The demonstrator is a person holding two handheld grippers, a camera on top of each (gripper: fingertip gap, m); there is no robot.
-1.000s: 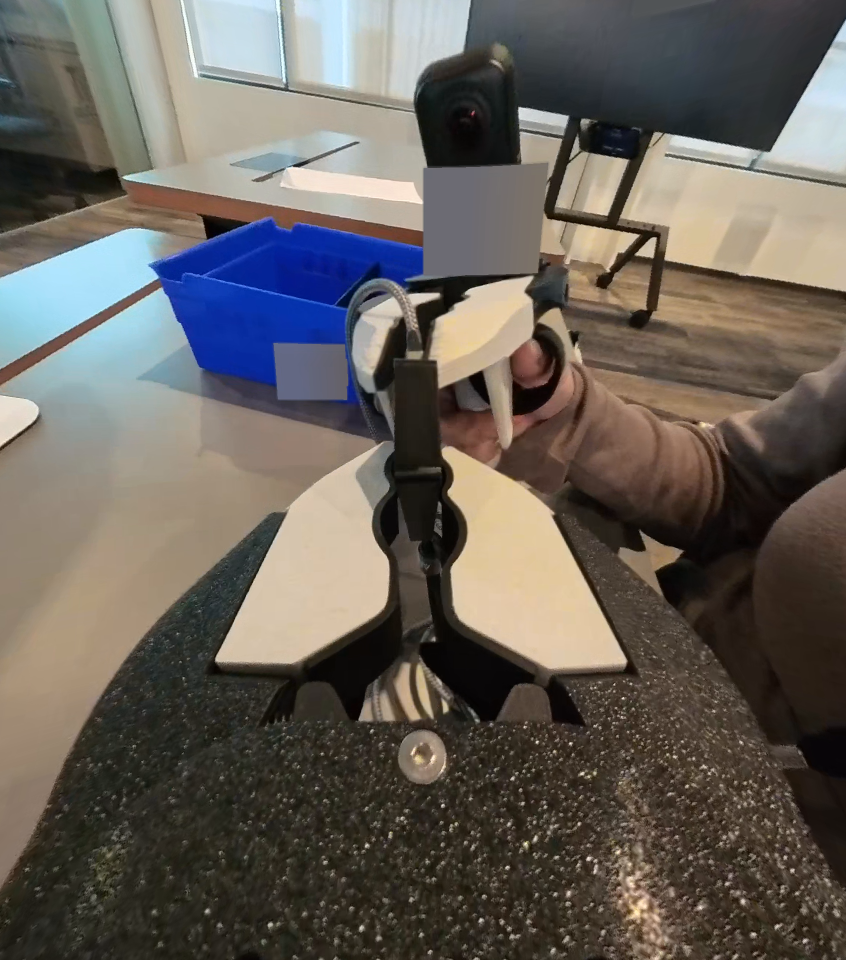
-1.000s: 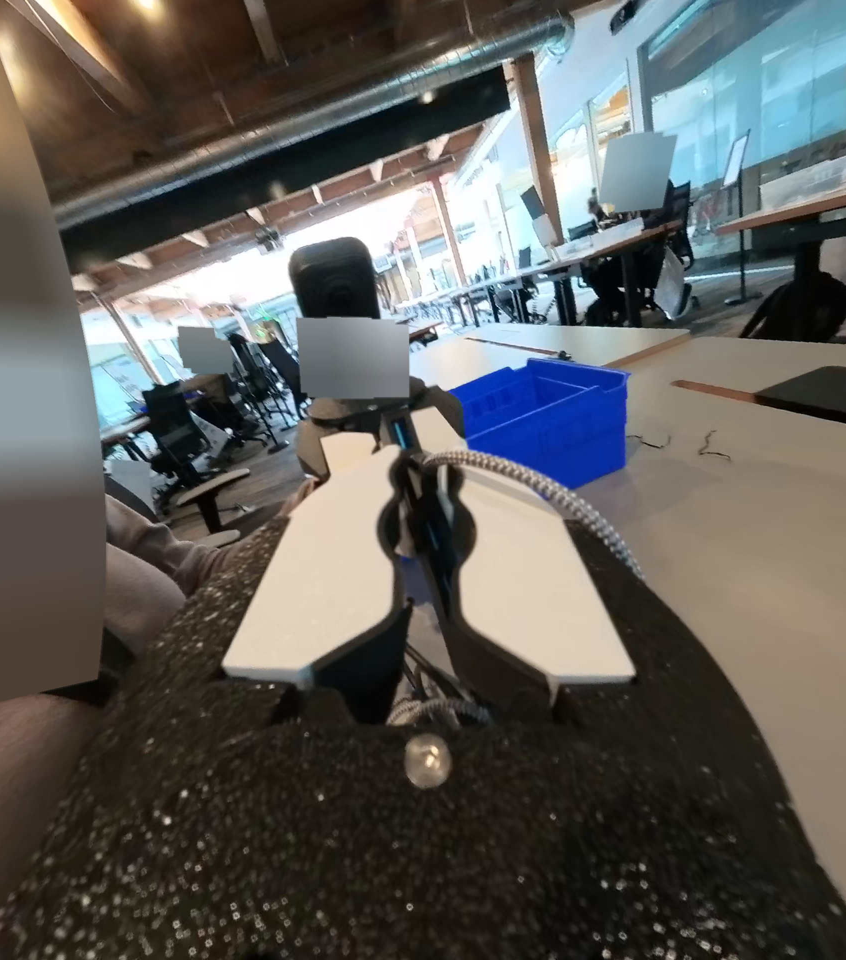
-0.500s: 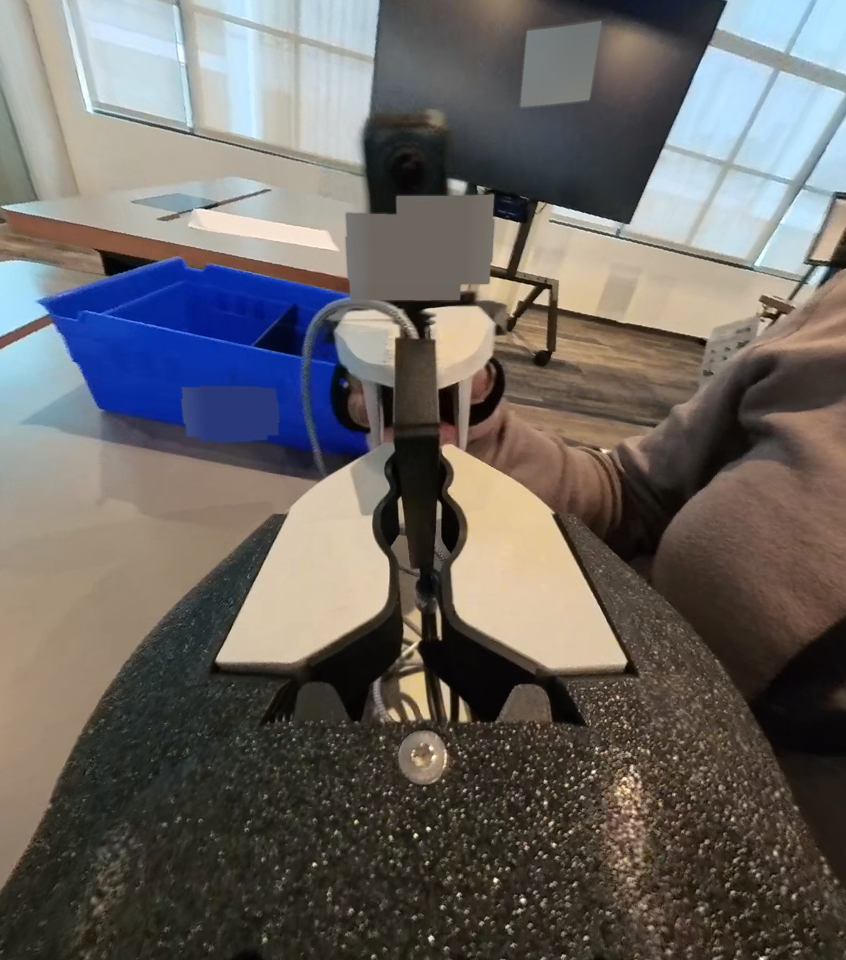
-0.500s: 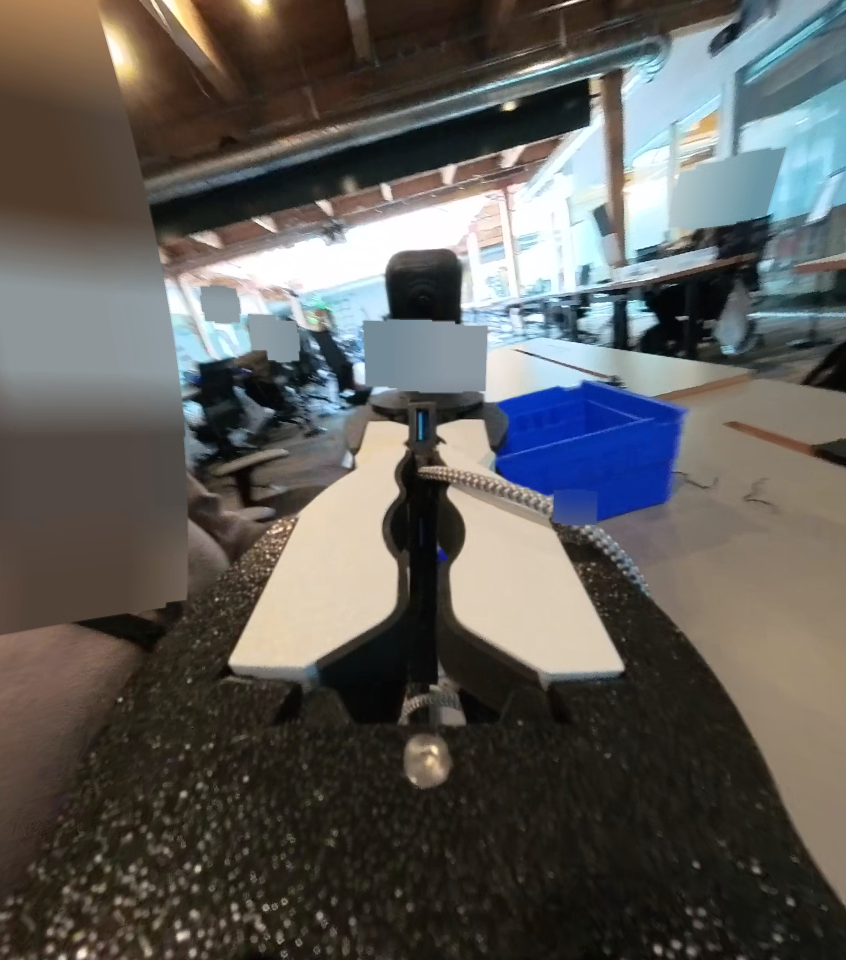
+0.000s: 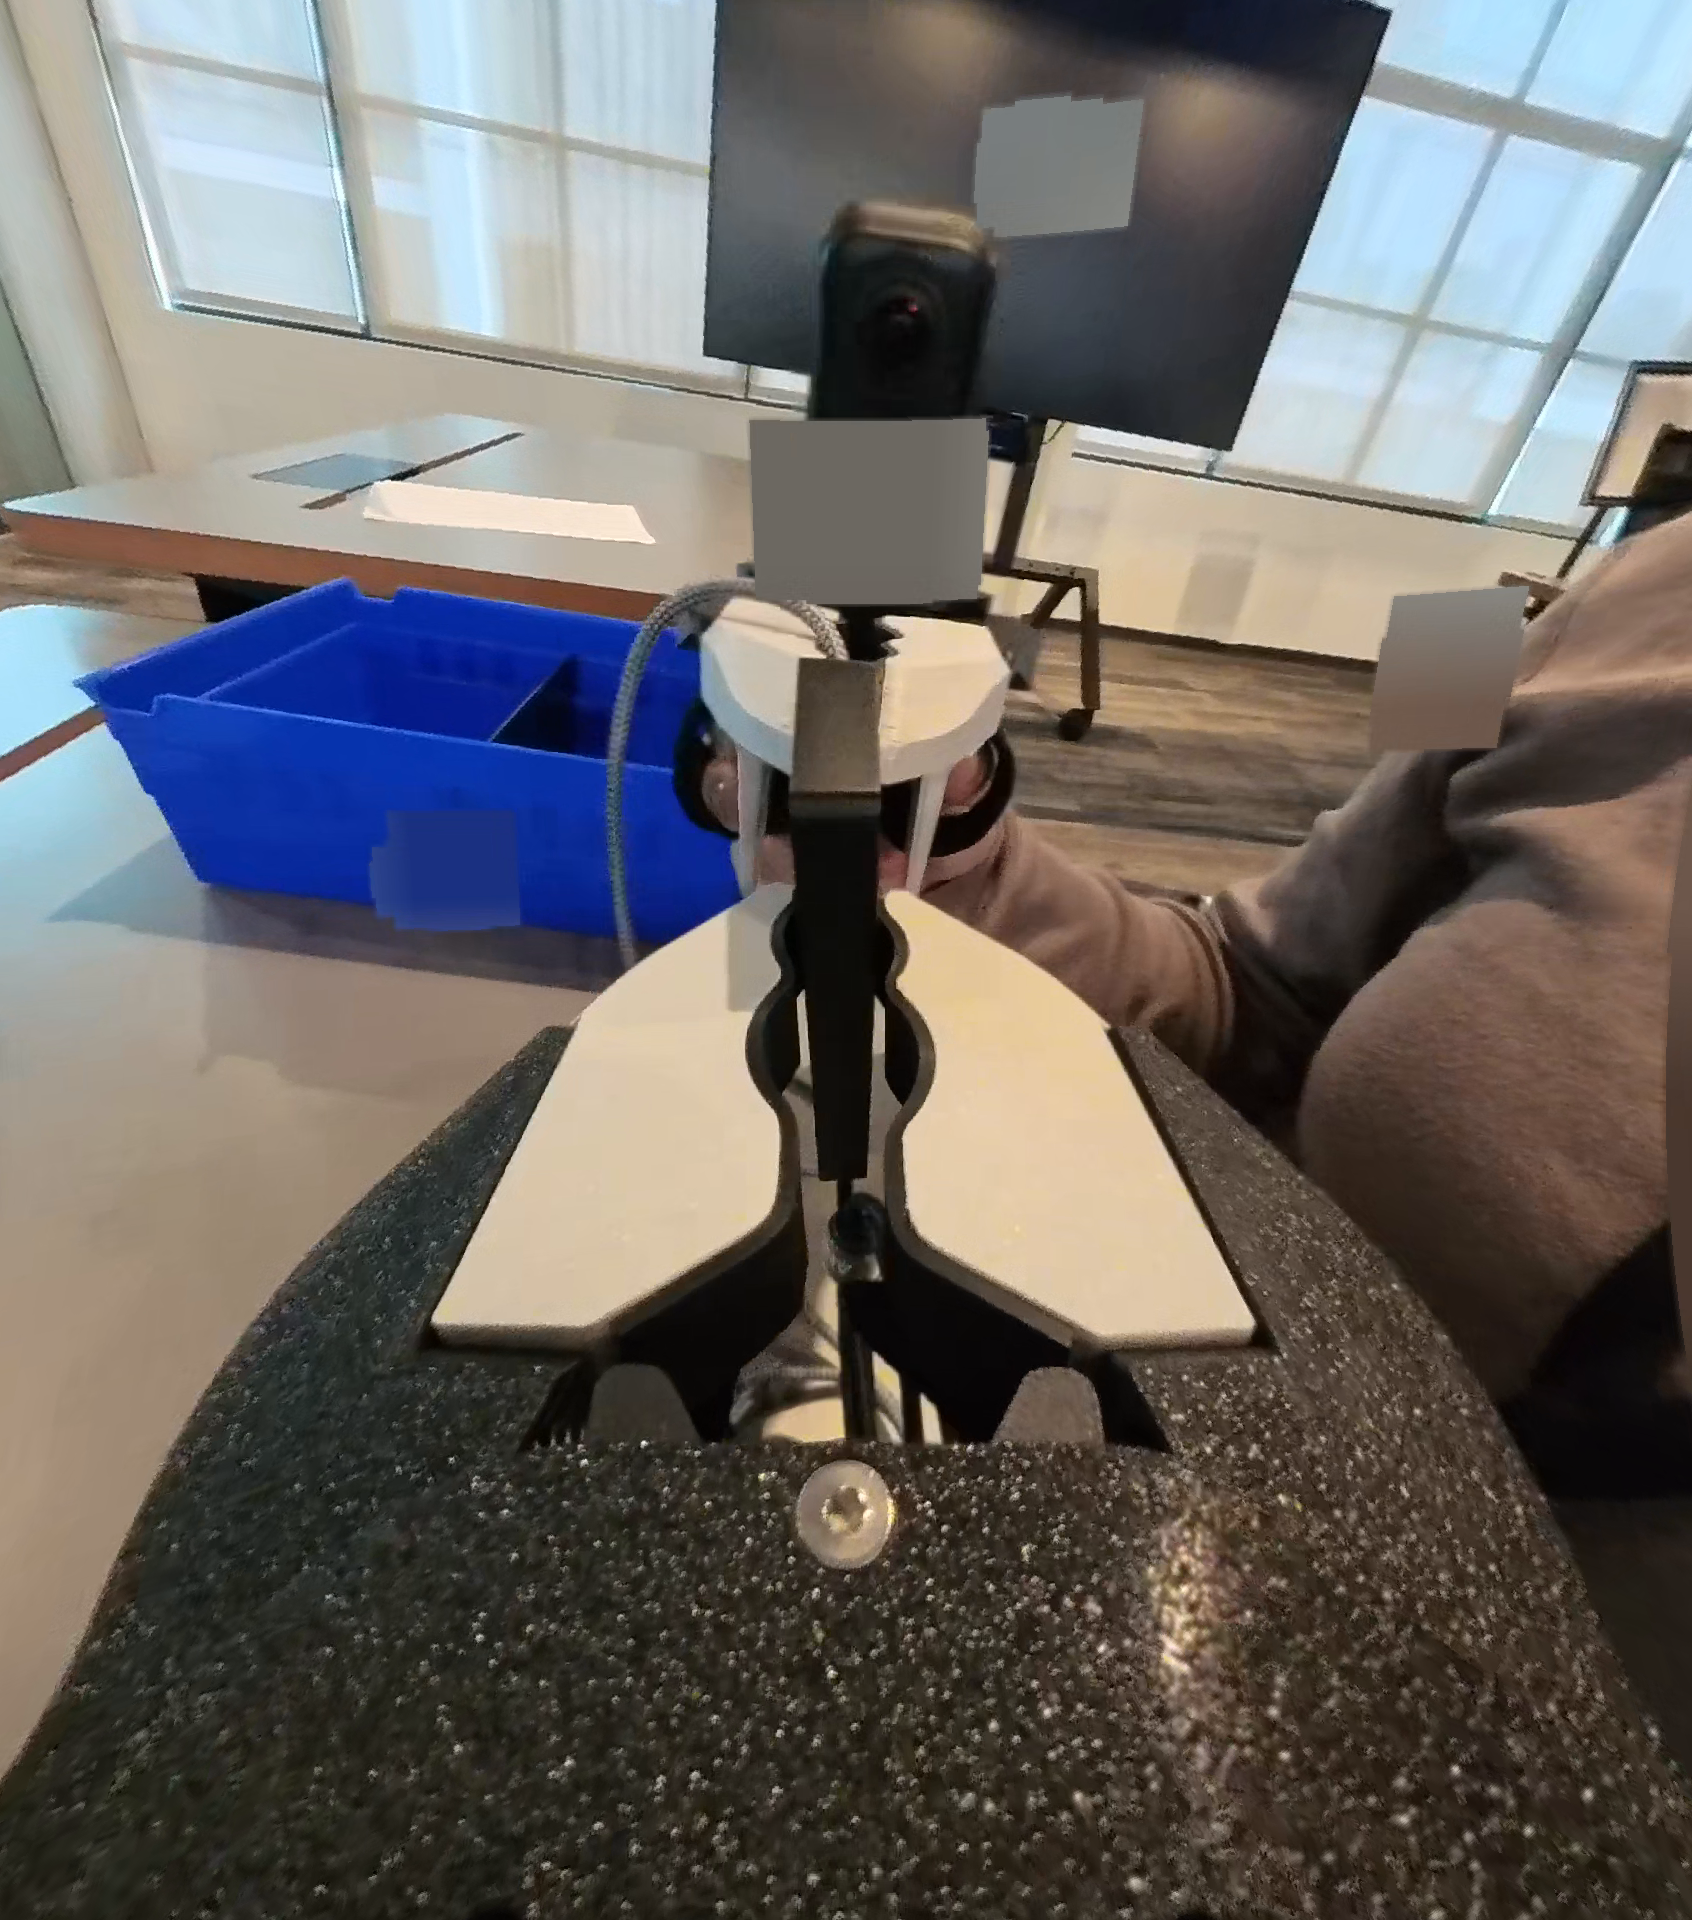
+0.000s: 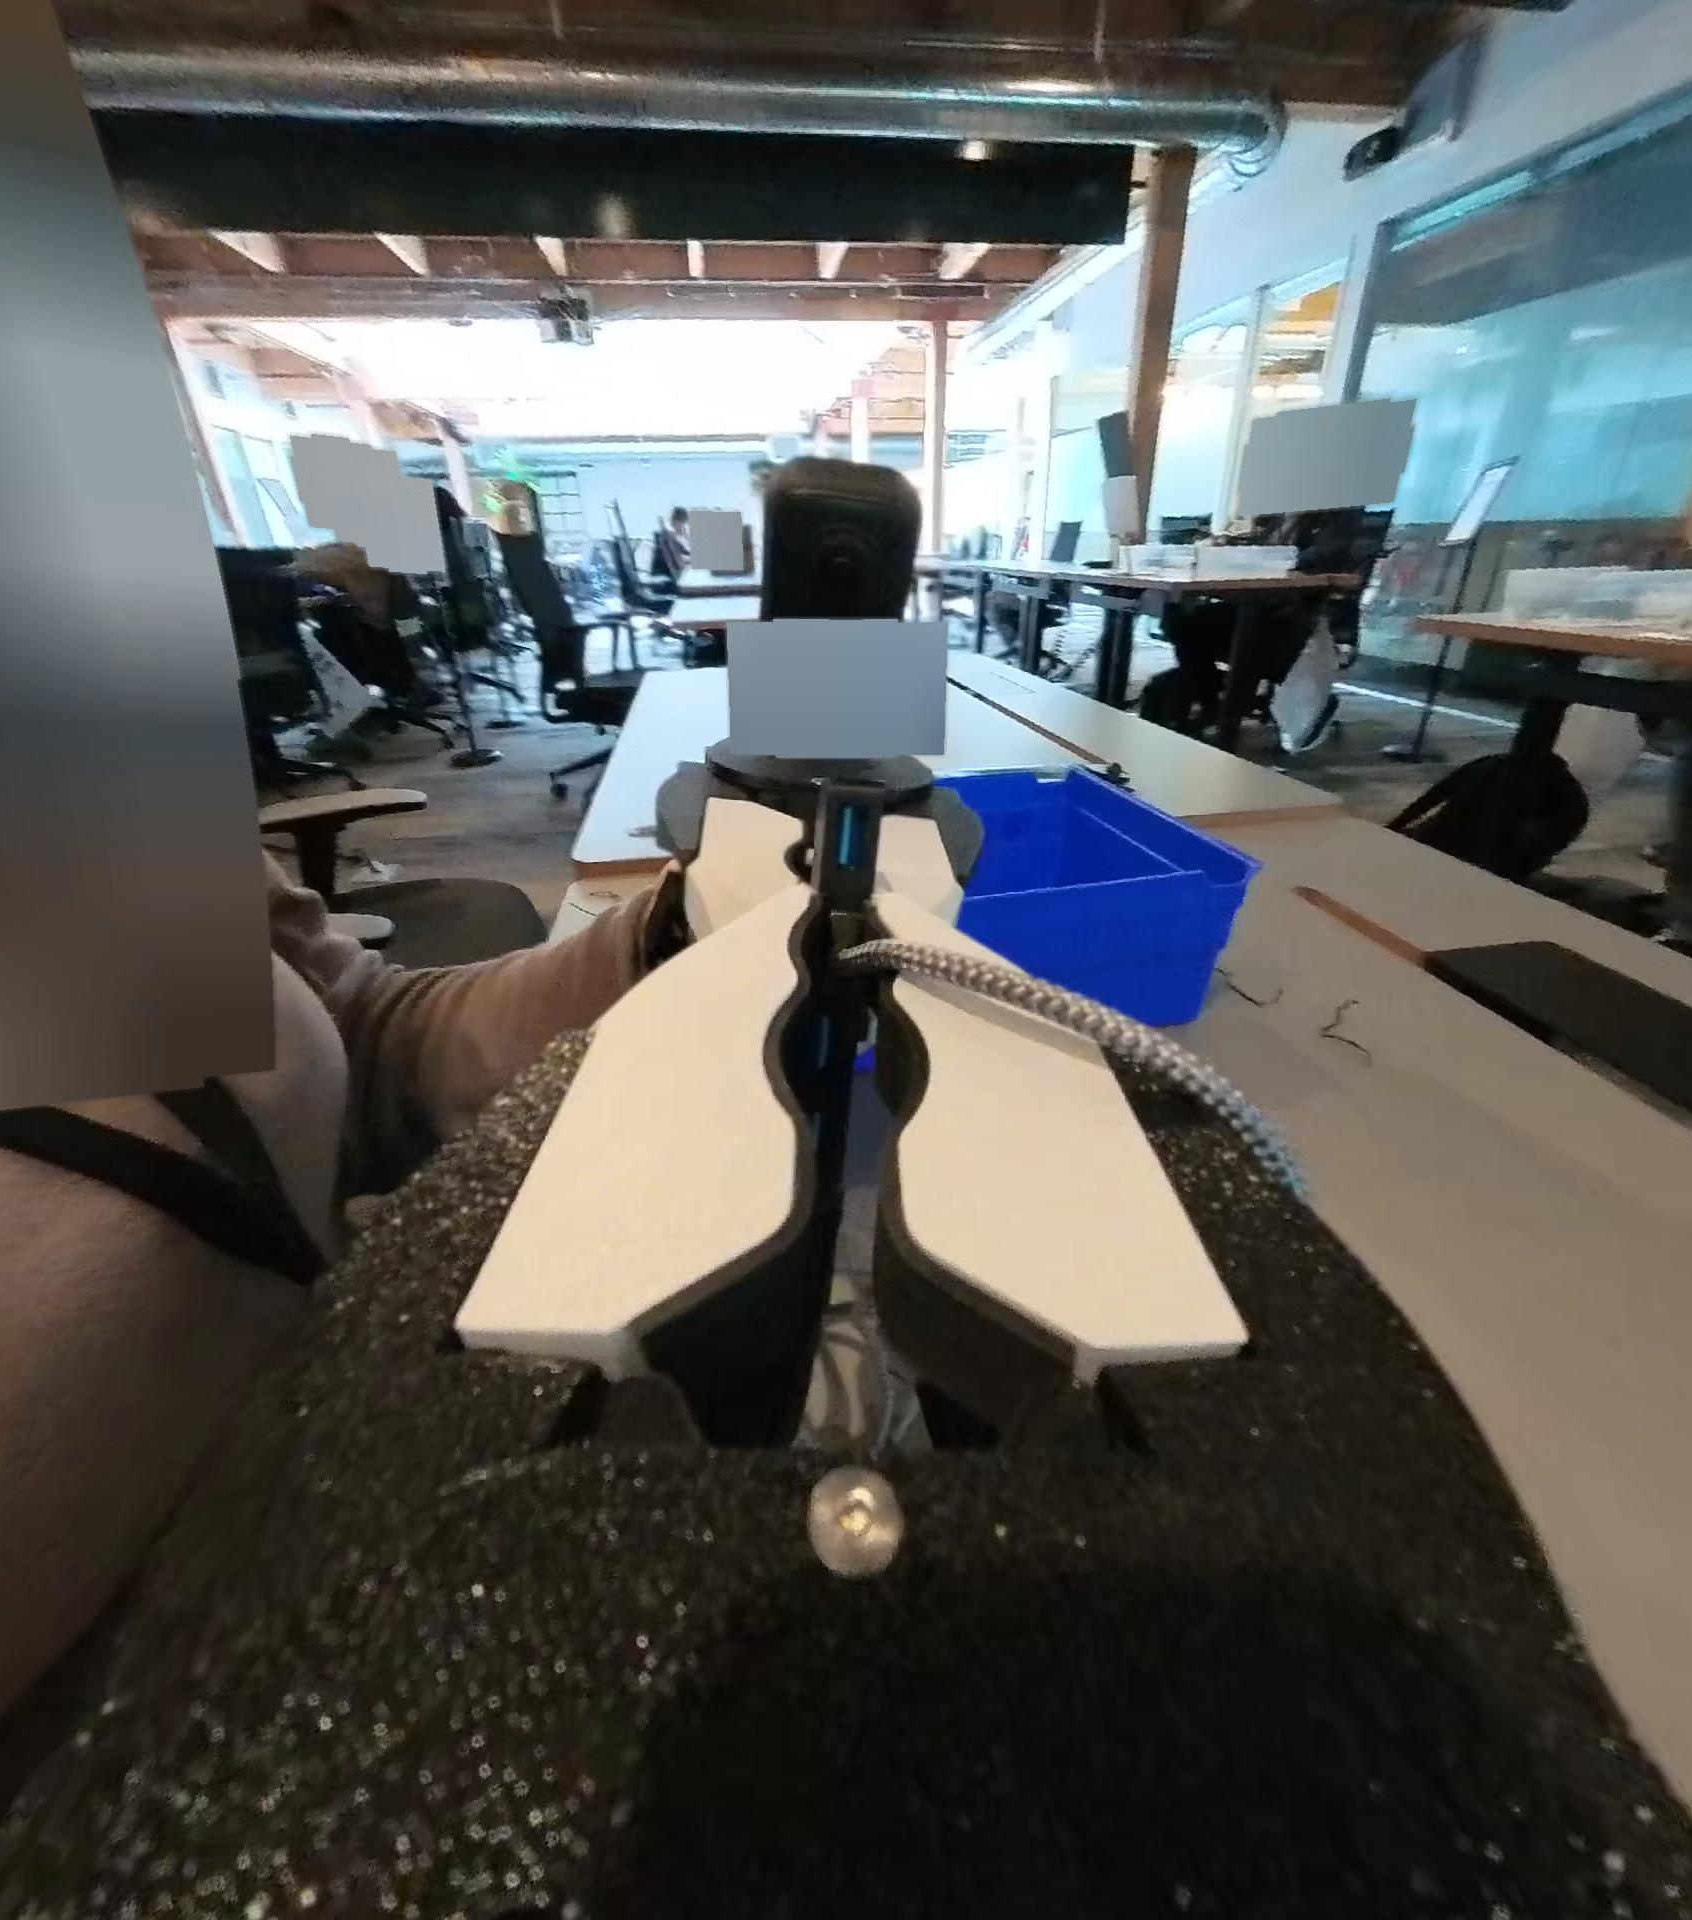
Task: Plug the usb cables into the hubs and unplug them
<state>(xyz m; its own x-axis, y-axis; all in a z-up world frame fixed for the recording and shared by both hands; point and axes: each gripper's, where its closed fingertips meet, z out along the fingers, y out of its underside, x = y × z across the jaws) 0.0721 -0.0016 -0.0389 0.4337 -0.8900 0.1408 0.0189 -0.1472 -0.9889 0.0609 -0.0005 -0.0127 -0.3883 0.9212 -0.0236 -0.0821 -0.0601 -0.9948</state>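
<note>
My left gripper (image 5: 837, 930) is shut on a thin black USB hub (image 5: 834, 1018) that stands edge-on between the fingers and reaches forward to the right gripper (image 5: 852, 707). My right gripper (image 6: 840, 925) is shut on the plug of a grey braided USB cable (image 6: 1029, 1003), which trails off to the right. Just ahead of the plug the hub (image 6: 847, 847) shows a blue port, with the left gripper (image 6: 909, 836) behind it. The cable (image 5: 626, 790) loops down to the left of the right gripper. The fingers hide whether the plug is seated.
A blue plastic bin (image 5: 385, 769) stands on the grey table (image 5: 146, 1039) behind the grippers; it also shows in the right wrist view (image 6: 1102, 904). A person's sleeved arm (image 5: 1289, 935) is on the right. A black pad (image 6: 1600, 1029) lies at the table's right. Both grippers' tips are close together, under 4 cm apart.
Both grippers have swung round to face each other squarely, and the right gripper now sits straight in line with the hub. Both stay shut on what they hold.
</note>
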